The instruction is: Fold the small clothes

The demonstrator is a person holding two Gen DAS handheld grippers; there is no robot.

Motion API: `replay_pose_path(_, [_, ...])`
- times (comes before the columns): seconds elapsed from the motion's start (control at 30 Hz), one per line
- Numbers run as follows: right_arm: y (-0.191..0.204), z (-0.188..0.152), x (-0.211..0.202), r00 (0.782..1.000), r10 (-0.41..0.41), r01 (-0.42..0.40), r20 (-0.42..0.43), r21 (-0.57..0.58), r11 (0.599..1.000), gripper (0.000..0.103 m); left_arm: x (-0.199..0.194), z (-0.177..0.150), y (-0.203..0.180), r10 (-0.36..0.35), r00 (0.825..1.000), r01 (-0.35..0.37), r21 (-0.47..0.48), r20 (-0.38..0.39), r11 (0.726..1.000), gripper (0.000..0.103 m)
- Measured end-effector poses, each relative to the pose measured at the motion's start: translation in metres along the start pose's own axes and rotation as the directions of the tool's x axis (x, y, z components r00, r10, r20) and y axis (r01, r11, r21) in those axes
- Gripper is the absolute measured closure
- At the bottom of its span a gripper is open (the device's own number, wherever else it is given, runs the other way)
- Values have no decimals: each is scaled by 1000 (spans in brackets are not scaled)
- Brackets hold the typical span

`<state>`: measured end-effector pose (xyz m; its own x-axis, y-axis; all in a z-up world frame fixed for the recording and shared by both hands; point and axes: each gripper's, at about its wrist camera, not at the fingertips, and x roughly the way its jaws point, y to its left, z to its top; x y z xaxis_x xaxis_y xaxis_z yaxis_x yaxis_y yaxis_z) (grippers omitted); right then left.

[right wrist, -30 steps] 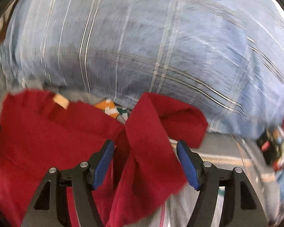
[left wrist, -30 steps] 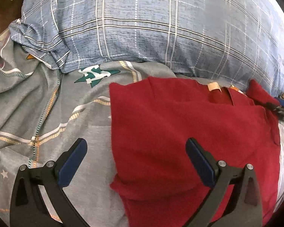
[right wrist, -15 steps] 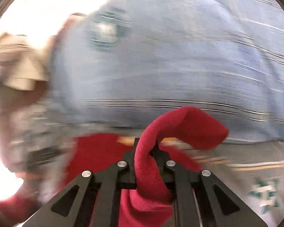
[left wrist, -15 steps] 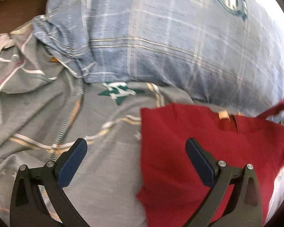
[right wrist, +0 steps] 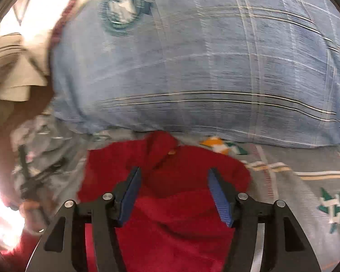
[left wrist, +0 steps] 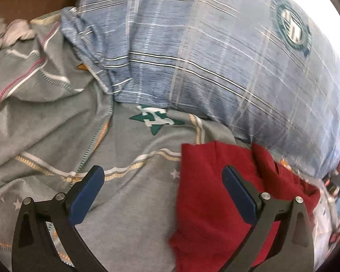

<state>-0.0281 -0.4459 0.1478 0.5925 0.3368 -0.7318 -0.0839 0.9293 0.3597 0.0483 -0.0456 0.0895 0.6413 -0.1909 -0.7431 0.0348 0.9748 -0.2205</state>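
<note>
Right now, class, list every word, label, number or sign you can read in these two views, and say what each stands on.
No text reads clearly.
Round teal badge on the blue plaid pillow: lettering blurred, unreadable.
Green star emblem on the grey bedsheet: a white shape, perhaps "H", uncertain.
Small tan tag on the red garment: too small to read.

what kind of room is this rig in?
Likely a bedroom, on a bed: a blue plaid pillow lies on a grey printed bedsheet, with a red garment spread on it for folding.
</note>
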Motion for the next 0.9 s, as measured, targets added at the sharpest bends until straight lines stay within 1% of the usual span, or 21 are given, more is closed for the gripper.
replay_pose_path(0.03, [9, 1, 2, 1000, 31, -31, 2, -30, 999, 40, 1, 0, -3, 5, 1000, -4, 16, -3, 1000, 0])
replay_pose_path(0.07, [25, -2, 6, 997, 67, -69, -24, -89, 994, 40, 2, -1, -7, 12, 1000, -12, 41, -9, 999, 0])
replay_pose_path(0.17, [57, -16, 17, 990, 80, -106, -119, -227, 968, 42, 2, -4, -16, 41, 999, -40, 108, -14, 993, 0])
replay_pose_path(0.23, [65, -36, 21, 975, 137, -175, -174, -225, 959, 42, -1, -2, -17, 45, 999, -45, 117, 2, 992, 0])
replay_pose_path(0.27, [63, -47, 25, 961, 183, -224, -208, -193, 955, 42, -3, -2, -16, 40, 999, -40, 109, 8, 993, 0])
replay_pose_path(0.3, [62, -55, 29, 955, 190, -231, -227, -171, 958, 42, -3, -1, -16, 29, 1000, -30, 98, 9, 995, 0])
replay_pose_path(0.33, [58, -61, 33, 957, 164, -206, -240, -160, 965, 42, -3, -1, -15, 24, 1000, -24, 91, 5, 996, 0])
replay_pose_path(0.37, [51, -64, 47, 963, 97, -139, -253, -154, 978, 42, -1, -2, -15, 17, 1000, -17, 87, -4, 996, 0])
replay_pose_path(0.4, [44, -62, 56, 966, 57, -95, -253, -142, 985, 41, 0, -3, -17, 15, 1000, -13, 94, -15, 995, 0])
replay_pose_path(0.43, [37, -54, 64, 970, 40, -68, -241, -108, 992, 42, 1, -4, -19, 17, 1000, -15, 104, -20, 994, 0])
replay_pose_path(0.47, [24, -36, 70, 977, 71, -78, -200, -30, 996, 43, 2, -5, -21, 26, 999, -23, 124, -21, 992, 0])
replay_pose_path(0.5, [13, -22, 67, 984, 111, -108, -136, 31, 994, 45, 1, -5, -22, 39, 999, -36, 141, -14, 989, 0])
replay_pose_path(0.53, [-6, -4, 57, 989, 148, -147, 1, 126, 981, 44, -1, -5, -22, 48, 999, -47, 147, -4, 988, 0])
replay_pose_path(0.57, [-26, 7, 48, 987, 117, -138, 110, 216, 967, 42, -2, -5, -21, 52, 999, -52, 144, 2, 988, 0])
replay_pose_path(0.6, [-41, 13, 44, 987, 52, -95, 150, 290, 952, 40, -2, -3, -18, 48, 999, -48, 131, 3, 990, 0])
replay_pose_path(0.63, [-54, 16, 45, 990, -10, -38, 138, 347, 937, 40, -2, -2, -16, 40, 999, -39, 120, -2, 992, 0])
replay_pose_path(0.67, [-62, 17, 46, 995, -50, 14, 89, 371, 929, 40, -2, -1, -14, 25, 1000, -23, 102, -12, 995, 0])
replay_pose_path(0.73, [-59, 10, 42, 995, -76, 52, 62, 329, 943, 40, -2, 0, -12, 4, 1000, -2, 78, -19, 997, 0])
replay_pose_path(0.77, [-48, 2, 36, 993, -98, 76, 67, 277, 958, 39, -3, 0, -12, -1, 1000, 2, 73, -16, 997, 0])
replay_pose_path(0.83, [-31, -7, 31, 993, -92, 78, 71, 184, 980, 38, -3, 0, -14, 2, 1000, 0, 78, -16, 997, 0])
replay_pose_path(0.9, [-6, -14, 39, 994, -98, 96, 42, 48, 994, 37, -2, -2, -17, -1, 1000, 4, 91, -27, 996, 0])
